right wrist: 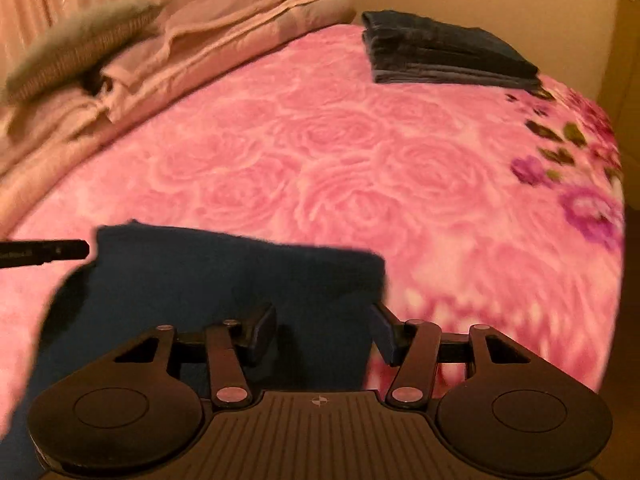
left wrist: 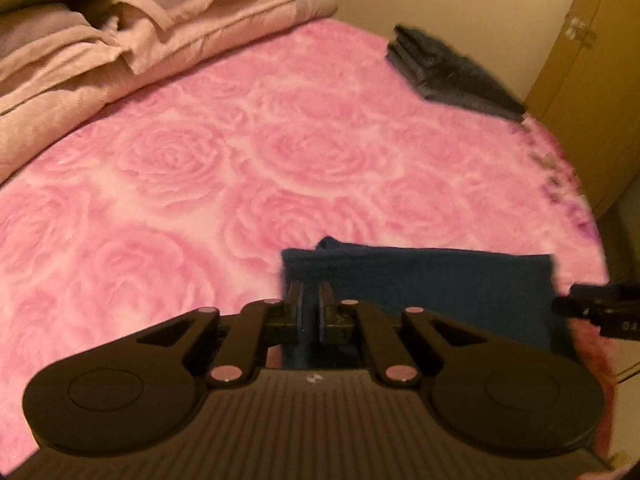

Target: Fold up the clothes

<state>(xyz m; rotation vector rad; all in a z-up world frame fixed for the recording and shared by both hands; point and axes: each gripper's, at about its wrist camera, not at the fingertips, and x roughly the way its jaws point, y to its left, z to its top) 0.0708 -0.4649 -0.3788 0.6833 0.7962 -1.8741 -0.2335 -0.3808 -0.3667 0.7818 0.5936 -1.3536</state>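
A dark blue cloth (left wrist: 440,292) lies spread on the pink rose blanket (left wrist: 200,168), close in front of both grippers. My left gripper (left wrist: 311,300) is shut on the cloth's left edge, and blue fabric shows between its pads. In the right wrist view the same cloth (right wrist: 220,276) fills the lower left. My right gripper (right wrist: 322,328) stands half open over the cloth's right edge, with fabric between the jaws but no pad visibly pressing on it. One of the left gripper's fingers (right wrist: 48,251) pokes in beside the cloth's left corner.
A stack of folded dark towels (right wrist: 440,52) sits at the blanket's far right corner. Crumpled beige bedding (right wrist: 208,28) and a grey cushion (right wrist: 80,44) line the far left. A wooden wardrobe (left wrist: 592,80) stands past the bed's right edge.
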